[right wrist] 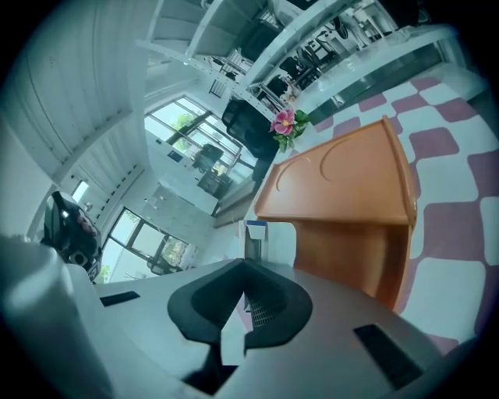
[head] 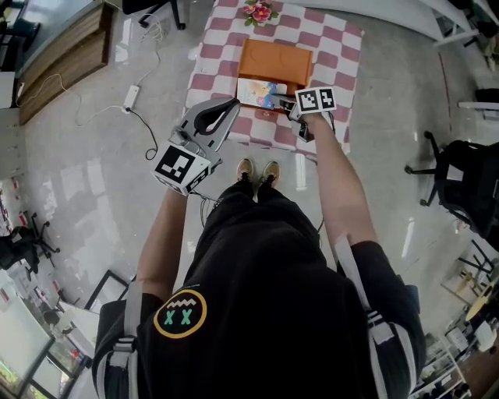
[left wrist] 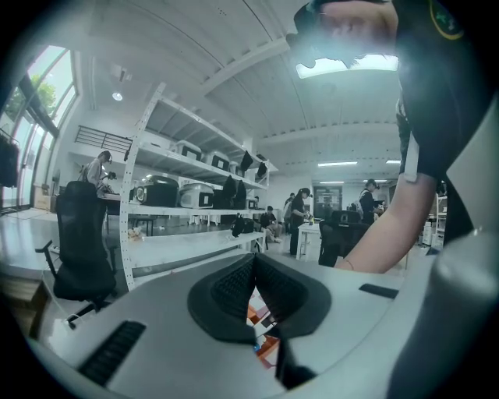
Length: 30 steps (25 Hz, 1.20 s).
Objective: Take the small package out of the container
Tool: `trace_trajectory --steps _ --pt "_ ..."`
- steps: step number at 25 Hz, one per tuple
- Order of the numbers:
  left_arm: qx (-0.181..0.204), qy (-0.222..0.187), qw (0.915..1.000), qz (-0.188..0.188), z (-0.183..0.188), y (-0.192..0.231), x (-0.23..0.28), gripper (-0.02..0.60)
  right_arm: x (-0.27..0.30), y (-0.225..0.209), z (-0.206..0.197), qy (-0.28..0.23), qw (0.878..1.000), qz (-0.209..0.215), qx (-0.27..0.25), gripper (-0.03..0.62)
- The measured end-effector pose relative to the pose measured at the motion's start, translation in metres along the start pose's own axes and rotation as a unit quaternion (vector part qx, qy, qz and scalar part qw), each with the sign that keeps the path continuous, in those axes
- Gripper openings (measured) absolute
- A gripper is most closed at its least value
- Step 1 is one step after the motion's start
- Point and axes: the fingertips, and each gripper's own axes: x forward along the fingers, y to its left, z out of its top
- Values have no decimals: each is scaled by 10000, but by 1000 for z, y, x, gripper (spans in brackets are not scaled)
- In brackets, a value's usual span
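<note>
between right fingers (right wrist: 204, 308), package (right wrist: 265, 240) (pinched)

Table (head: 343, 47) w/ a pink-n-white checked cloth, lil bunch of pink flowers (head: 260, 12) at its far end. Shiny gray floor (head: 93, 179), white power strip (head: 131, 97) + cord lying left of the table, black office chair (head: 468, 183) off to the right. Bkgd: white shelf rack (left wrist: 168, 210) w/ appliances, few ppl (left wrist: 299, 222) standing around.
</note>
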Motion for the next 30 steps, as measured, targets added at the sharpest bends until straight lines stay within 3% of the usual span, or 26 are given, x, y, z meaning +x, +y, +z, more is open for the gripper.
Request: trace_trajectory --steps 7,14,30 --pt "118 -99 9998 -81 9 -8 -3 17 -29 46 13 -573 9962 20 -654 21" --pt "233 -171 9994 -181 19 -11 -4 17 -69 95 31 -1113 9819 -141 -1524 21" --pt "376 -306 9983 -314 33 -13 -8 17 -160 207 45 -2169 9129 -781 -3370 21"
